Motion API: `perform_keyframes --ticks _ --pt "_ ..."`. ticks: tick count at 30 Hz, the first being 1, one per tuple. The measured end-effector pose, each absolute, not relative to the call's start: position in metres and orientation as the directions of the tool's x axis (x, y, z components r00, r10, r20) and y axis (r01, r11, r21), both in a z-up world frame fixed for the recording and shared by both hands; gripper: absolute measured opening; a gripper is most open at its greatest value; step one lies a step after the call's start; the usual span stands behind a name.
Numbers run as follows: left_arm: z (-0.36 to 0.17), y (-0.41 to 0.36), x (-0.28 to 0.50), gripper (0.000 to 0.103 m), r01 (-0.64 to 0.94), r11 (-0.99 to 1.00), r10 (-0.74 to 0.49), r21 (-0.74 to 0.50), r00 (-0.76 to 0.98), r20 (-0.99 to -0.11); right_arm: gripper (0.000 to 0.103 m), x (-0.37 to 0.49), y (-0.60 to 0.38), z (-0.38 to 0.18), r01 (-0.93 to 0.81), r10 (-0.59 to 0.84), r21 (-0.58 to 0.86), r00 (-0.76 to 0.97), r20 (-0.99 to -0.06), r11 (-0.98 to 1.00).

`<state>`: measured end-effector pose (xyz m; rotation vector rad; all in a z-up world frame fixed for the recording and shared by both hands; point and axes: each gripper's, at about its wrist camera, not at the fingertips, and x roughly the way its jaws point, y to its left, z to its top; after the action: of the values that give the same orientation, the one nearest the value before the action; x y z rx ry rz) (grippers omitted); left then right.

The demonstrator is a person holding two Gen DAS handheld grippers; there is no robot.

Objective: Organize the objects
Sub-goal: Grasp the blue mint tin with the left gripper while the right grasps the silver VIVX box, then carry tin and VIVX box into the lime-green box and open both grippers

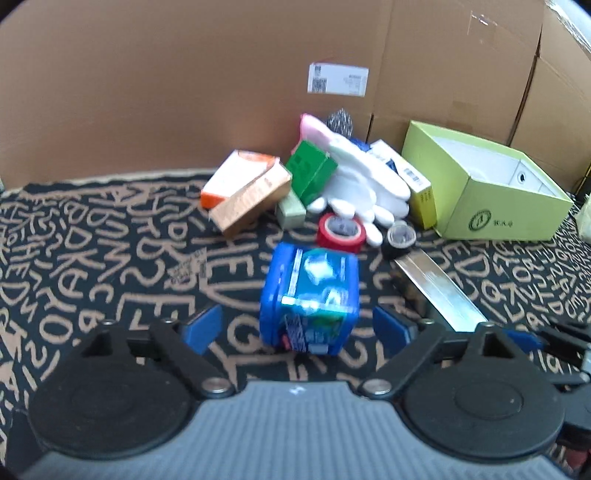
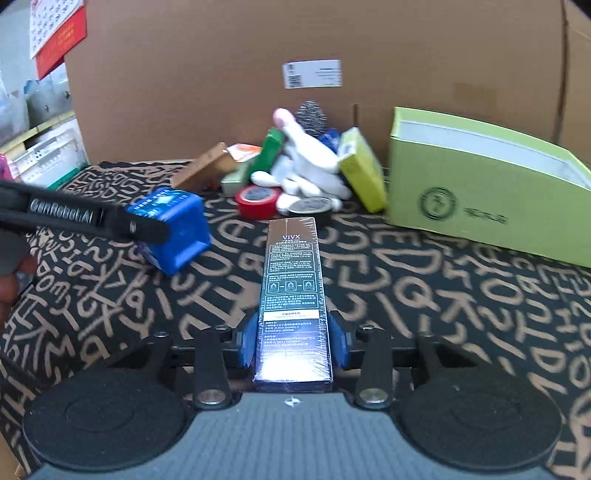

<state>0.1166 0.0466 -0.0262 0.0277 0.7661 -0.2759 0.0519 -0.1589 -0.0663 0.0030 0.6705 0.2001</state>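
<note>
backdrop: big cardboard panels behind everything, white shipping label stuck on one.
bench: covered by a black cloth with tan lettering; all items sit on it.
left gripper: I see its fingers spread wide, nothing gripped. Blue pads either side of the blue box, clear gap on both sides, no contact.
blue box: small, printed label on top, lying on the cloth between the left fingers, in front of the pile. From the right wrist view it sits left of the long box, partly behind the left gripper's black arm.
right gripper: closed on the dark long box; blue pads pressed on both long sides near the rear end. Box points straight ahead toward the tape rolls, shrink-wrapped, "VIVX" printed on top.
pile: at the back of the cloth against the cardboard. Orange-and-white carton, green carton, white glove draped over the cartons, yellow box on the right edge.
tape: red roll and black roll side by side just in front of the glove fingers.
lime open box: right of the pile, open top, white lining; I can't tell what's inside.
far left, right view: shelving clutter and a red-and-white calendar, blurred.
</note>
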Motion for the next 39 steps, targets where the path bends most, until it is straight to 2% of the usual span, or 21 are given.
perform_keyframes --ticks 3,5,6,7,9,12,14,15,18,23,33,39 --pt "-0.026 0.034 0.125 0.094 0.266 0.963 -0.221 -0.042 0.695 -0.684 0.046 0.049 -0.161 -0.065 -0.188 0.191 0.07 0.77 -0.609 0.98" --pt "-0.028 0.027 0.13 0.081 0.285 0.958 -0.216 -0.015 0.69 -0.691 0.052 0.049 -0.16 -0.064 -0.2 0.202 0.07 0.773 -0.602 0.977" --pt "-0.03 0.025 0.132 0.064 0.304 0.953 -0.224 -0.012 0.677 -0.701 0.053 0.05 -0.159 -0.063 -0.209 0.206 0.065 0.776 -0.597 0.976" --pt "-0.031 0.024 0.133 0.062 0.305 0.952 -0.222 -0.012 0.665 -0.713 0.054 0.051 -0.157 -0.062 -0.214 0.206 0.059 0.778 -0.594 0.975" --pt "-0.033 0.025 0.135 0.063 0.3 0.954 -0.225 -0.024 0.657 -0.72 0.054 0.055 -0.155 -0.061 -0.214 0.201 0.049 0.78 -0.592 0.976" --pt "-0.034 0.024 0.137 0.076 0.272 0.962 -0.195 -0.007 0.671 -0.715 0.054 0.063 -0.155 -0.062 -0.207 0.196 0.052 0.779 -0.595 0.977" --pt "-0.034 0.023 0.141 0.076 0.266 0.964 -0.181 0.006 0.673 -0.717 0.054 0.067 -0.154 -0.064 -0.2 0.188 0.049 0.776 -0.602 0.979" --pt "-0.035 0.022 0.142 0.076 0.267 0.964 -0.178 0.011 0.672 -0.719 0.054 0.069 -0.154 -0.065 -0.196 0.185 0.049 0.774 -0.605 0.979" --pt "-0.038 0.017 0.146 0.059 0.282 0.959 -0.169 0.031 0.656 -0.735 0.05 0.071 -0.154 -0.071 -0.189 0.187 0.062 0.764 -0.618 0.98" --pt "-0.047 0.011 0.147 0.059 0.283 0.958 -0.147 0.057 0.648 -0.748 0.047 0.067 -0.148 -0.075 -0.194 0.16 0.011 0.774 -0.612 0.981" --pt "-0.047 0.006 0.144 0.058 0.29 0.953 -0.131 0.083 0.645 -0.753 0.043 0.065 -0.154 -0.074 -0.183 0.172 0.044 0.779 -0.603 0.982" --pt "-0.043 -0.001 0.137 0.058 0.302 0.948 -0.125 0.101 0.646 -0.753 0.043 0.057 -0.166 -0.071 -0.185 0.221 0.121 0.772 -0.596 0.975"
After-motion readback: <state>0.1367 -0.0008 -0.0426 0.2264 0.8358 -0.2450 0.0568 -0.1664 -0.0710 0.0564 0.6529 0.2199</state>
